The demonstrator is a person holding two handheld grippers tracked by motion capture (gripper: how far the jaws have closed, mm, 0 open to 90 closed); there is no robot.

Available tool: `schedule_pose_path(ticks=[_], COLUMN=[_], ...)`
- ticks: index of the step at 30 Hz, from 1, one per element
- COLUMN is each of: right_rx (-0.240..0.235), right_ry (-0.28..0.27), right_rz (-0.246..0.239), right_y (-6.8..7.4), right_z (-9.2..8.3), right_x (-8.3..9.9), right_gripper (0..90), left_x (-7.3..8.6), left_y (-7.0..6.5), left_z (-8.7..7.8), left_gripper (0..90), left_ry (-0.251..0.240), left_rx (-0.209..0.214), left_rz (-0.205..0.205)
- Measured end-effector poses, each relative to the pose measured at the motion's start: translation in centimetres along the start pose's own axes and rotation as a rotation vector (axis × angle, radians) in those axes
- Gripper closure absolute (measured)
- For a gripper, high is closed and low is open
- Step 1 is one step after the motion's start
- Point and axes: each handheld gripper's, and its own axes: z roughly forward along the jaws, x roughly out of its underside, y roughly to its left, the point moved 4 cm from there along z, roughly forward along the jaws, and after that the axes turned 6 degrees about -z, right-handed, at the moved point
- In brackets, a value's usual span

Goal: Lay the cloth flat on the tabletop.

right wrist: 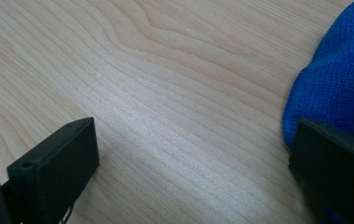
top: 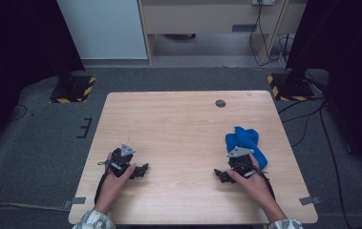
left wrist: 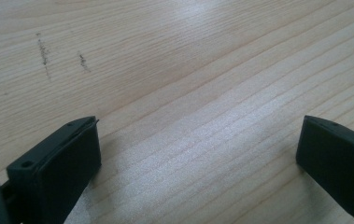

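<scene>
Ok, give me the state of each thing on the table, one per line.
Blue cloth: crumpled in a heap, lying on the table, not gripped.
Left gripper: open, nothing between the jaws, low over bare wood.
Right gripper: open, nothing between the jaws, cloth beside one jaw.

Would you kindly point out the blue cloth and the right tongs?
blue cloth (top: 245, 138), high view, middle of the crumpled fabric.
right tongs (top: 222, 175), high view, midway between the open tips.
</scene>
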Motion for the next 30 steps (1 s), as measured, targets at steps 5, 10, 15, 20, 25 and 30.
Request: schedule_pose_path(ticks=[5,10,15,20,25,30], right_rx=[0.0,0.0,0.007,0.003,-0.023,-0.029], right_ry=[0.0,0.0,0.007,-0.035,-0.042,-0.055], right_rz=[0.0,0.001,0.007,-0.019,-0.033,-0.056], right_y=[0.0,0.0,0.1,0.4,0.8,1.2], right_z=[0.0,0.0,-0.1,-1.4,-2.3,-2.9], right_x=[0.0,0.0,-0.1,-0.8,-1.2,-2.0], right_gripper=[1.6,1.7,4.6,12.8,15.4,17.9], left_x=[0.0,-0.1,0.0,-0.1,-0.1,0.0], left_y=[0.0,0.0,-0.1,-0.2,-0.2,-0.3], left_z=[0.0,0.1,0.0,0.1,0.1,0.0], left_gripper=[0.0,0.0,0.0,0.0,0.0,0.0], left_ry=[0.0,0.001,0.002,0.002,0.002,0.004], left_rx=[0.001,0.004,0.008,0.011,0.011,0.02], left_rz=[0.001,0.005,0.008,0.011,0.012,0.022])
